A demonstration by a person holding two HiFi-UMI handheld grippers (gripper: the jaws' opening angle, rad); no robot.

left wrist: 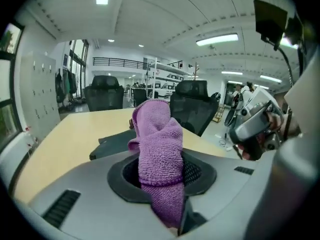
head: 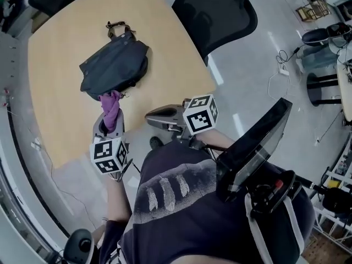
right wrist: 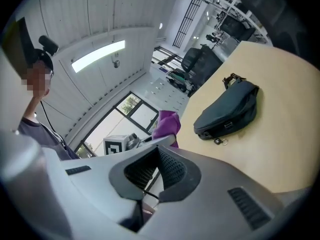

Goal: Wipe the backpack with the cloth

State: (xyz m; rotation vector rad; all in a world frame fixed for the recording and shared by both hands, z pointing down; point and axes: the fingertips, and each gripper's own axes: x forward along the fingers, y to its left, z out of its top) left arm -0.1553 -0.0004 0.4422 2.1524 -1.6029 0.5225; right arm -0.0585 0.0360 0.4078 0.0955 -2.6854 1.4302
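Note:
A dark backpack (head: 115, 65) lies flat on the tan table (head: 60, 92), its strap toward the far edge. My left gripper (head: 110, 120) hovers at the table's near edge, just short of the bag, shut on a purple cloth (head: 110, 108) that sticks up out of its jaws. In the left gripper view the cloth (left wrist: 160, 151) fills the middle, with the backpack (left wrist: 116, 141) behind it. My right gripper (head: 154, 117) hangs off the table's near corner, shut with nothing in it. The right gripper view shows the backpack (right wrist: 227, 111), the cloth (right wrist: 167, 124) and the table (right wrist: 260, 149).
A black office chair (head: 220, 10) stands at the table's far right edge. More chairs (left wrist: 192, 101) sit beyond the table. A stool (head: 324, 87) and cables lie on the grey floor to the right. The person's torso fills the lower head view.

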